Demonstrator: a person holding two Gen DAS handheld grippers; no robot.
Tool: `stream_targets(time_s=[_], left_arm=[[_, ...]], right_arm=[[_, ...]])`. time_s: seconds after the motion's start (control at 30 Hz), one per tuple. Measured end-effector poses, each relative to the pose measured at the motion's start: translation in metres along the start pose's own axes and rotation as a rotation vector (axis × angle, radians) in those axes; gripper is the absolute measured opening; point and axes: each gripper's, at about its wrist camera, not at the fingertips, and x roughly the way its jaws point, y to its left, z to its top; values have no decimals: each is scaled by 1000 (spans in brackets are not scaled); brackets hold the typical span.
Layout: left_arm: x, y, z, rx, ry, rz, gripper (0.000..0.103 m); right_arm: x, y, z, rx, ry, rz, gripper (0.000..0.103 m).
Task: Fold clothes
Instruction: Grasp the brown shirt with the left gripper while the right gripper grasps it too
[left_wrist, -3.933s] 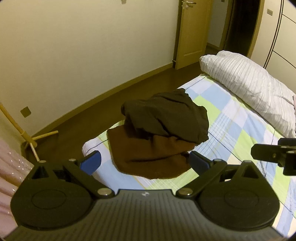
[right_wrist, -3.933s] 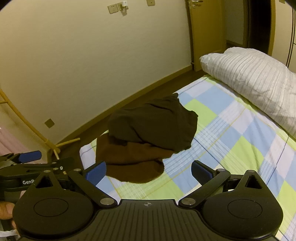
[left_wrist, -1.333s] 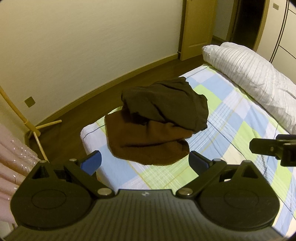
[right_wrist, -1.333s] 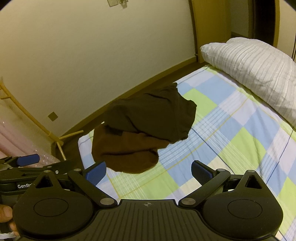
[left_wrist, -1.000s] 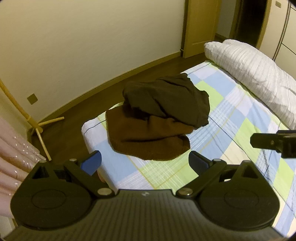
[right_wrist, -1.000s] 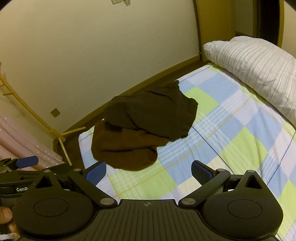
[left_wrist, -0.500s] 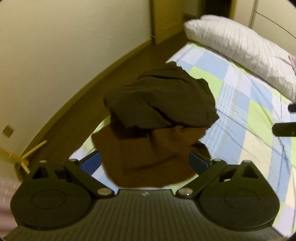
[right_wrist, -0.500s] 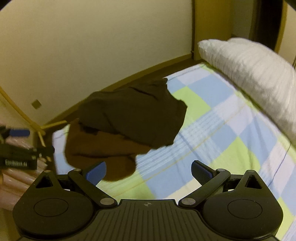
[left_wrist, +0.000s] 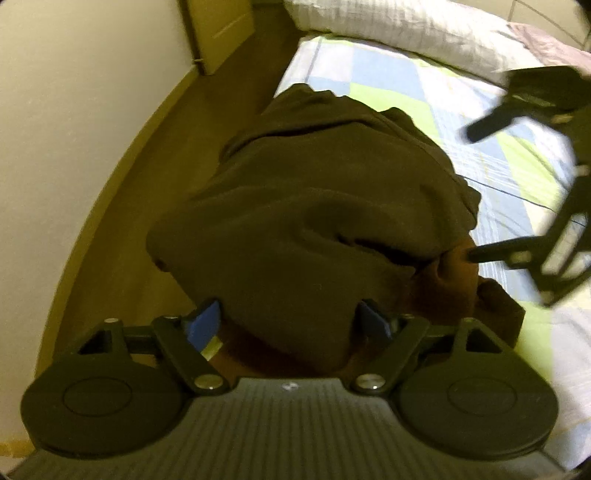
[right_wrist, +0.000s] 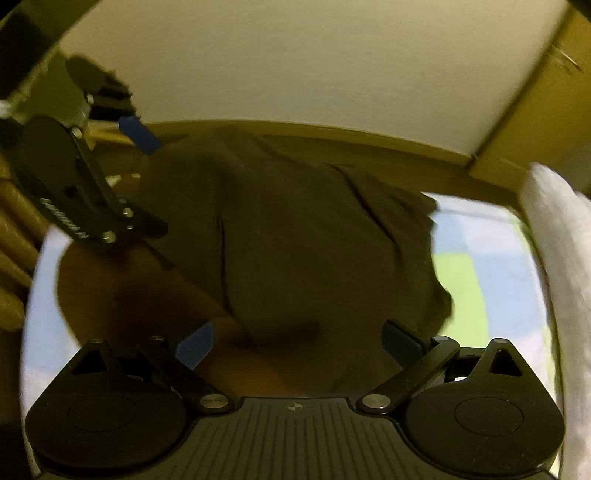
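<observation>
Garments lie heaped at the corner of the checked bedsheet (left_wrist: 388, 70): a dark olive-brown garment (left_wrist: 314, 206) on top of a reddish-brown one (left_wrist: 458, 273). Left gripper (left_wrist: 291, 321) hangs close over the pile with its blue-padded jaws spread wide, the dark cloth filling the gap between them. Right gripper (right_wrist: 299, 339) is likewise spread open at the heap's near edge; whether its pads touch the fabric is unclear through the blur. A white striped pillow (left_wrist: 406, 22) lies further up the bed.
</observation>
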Motion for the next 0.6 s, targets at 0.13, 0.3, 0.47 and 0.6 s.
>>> stream_targets(time_s=[0.13,0.3,0.47,0.6], left_arm=[[-9,2,-4,-9,-26,-25,49],[-30,6,3,-3,-83,-28,11],[-77,-9,37,94,-227,-23,5],[-122,-63,52,210,-315,-54,5]], right_arm=[[44,6,7,-82,52,11,54],[46,4,10,-92,73,-12,5],[-16,-29,9,60,-13,-43,4],[-91,-45,-14,173,-105,-102,3]])
